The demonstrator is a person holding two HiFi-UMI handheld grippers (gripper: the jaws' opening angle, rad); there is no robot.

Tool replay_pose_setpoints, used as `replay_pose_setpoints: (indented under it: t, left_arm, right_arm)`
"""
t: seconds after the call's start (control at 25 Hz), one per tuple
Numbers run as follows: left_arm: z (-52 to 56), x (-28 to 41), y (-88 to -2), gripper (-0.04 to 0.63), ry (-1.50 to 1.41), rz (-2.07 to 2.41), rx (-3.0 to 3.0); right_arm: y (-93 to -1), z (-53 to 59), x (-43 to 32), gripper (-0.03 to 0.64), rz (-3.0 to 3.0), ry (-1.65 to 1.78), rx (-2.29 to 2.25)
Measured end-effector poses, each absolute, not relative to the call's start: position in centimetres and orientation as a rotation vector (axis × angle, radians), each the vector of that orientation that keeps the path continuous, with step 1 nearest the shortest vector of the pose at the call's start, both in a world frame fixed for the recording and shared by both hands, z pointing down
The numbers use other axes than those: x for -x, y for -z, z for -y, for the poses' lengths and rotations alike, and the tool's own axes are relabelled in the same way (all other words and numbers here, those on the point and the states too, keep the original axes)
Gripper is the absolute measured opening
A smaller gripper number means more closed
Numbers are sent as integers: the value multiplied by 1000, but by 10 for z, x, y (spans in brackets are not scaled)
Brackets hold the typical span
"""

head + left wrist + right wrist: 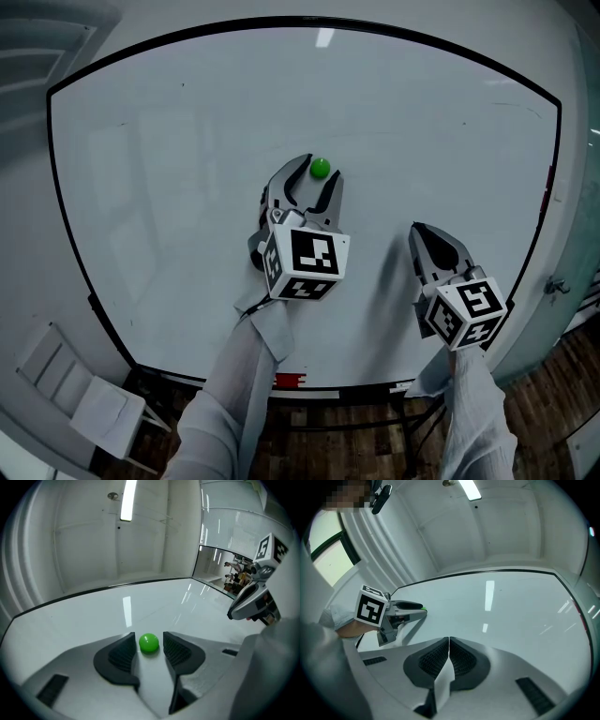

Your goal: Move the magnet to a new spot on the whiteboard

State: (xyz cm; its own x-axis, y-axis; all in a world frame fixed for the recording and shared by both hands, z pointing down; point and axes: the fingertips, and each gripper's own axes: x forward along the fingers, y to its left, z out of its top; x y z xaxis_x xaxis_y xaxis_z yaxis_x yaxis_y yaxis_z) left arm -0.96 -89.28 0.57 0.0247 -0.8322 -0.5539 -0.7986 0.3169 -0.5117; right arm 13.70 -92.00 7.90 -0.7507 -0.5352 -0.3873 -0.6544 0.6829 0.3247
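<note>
A small round green magnet (pixel 320 168) (pixel 149 643) sticks to the white whiteboard (pixel 169 141) (pixel 93 616) near its middle. My left gripper (pixel 317 174) (pixel 149 638) straddles it: the magnet sits between the two dark ribbed pads, with a thin gap showing on each side, so the gripper is open round it. My right gripper (pixel 415 229) (pixel 448 641) hovers over the board to the right and lower, shut with nothing between its pads. The right gripper view also shows the left gripper (pixel 412 606) from the side, at the left.
A black frame (pixel 89 291) borders the whiteboard. A small red item (pixel 289 381) sits on the bottom edge. A white chair (pixel 75 394) stands at lower left on a wooden floor (pixel 366 450). A glass partition (pixel 225 569) lies beyond the board's right side.
</note>
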Motion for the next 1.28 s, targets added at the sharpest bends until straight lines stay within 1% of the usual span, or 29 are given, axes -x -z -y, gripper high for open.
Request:
replay_pose_setpoints:
  t: [0.2,0.28,0.88,1.28]
  left_arm:
    - [892,10,-5,188,59,-1749,1447]
    - [893,8,-5,123,74,-1746,1450]
    - [893,8,-7,121,63,-1747,1516]
    - [883,-4,-28,123,37,-1750,1564]
  right_arm:
    - [-78,918,-132,28,-2637,-661,940]
    - [-79,918,-131,28,-2636,-659,941]
    - [-84,905,-135,28,-2633,-667,909]
    - [-96,905,-152,28,-2654,-662,923]
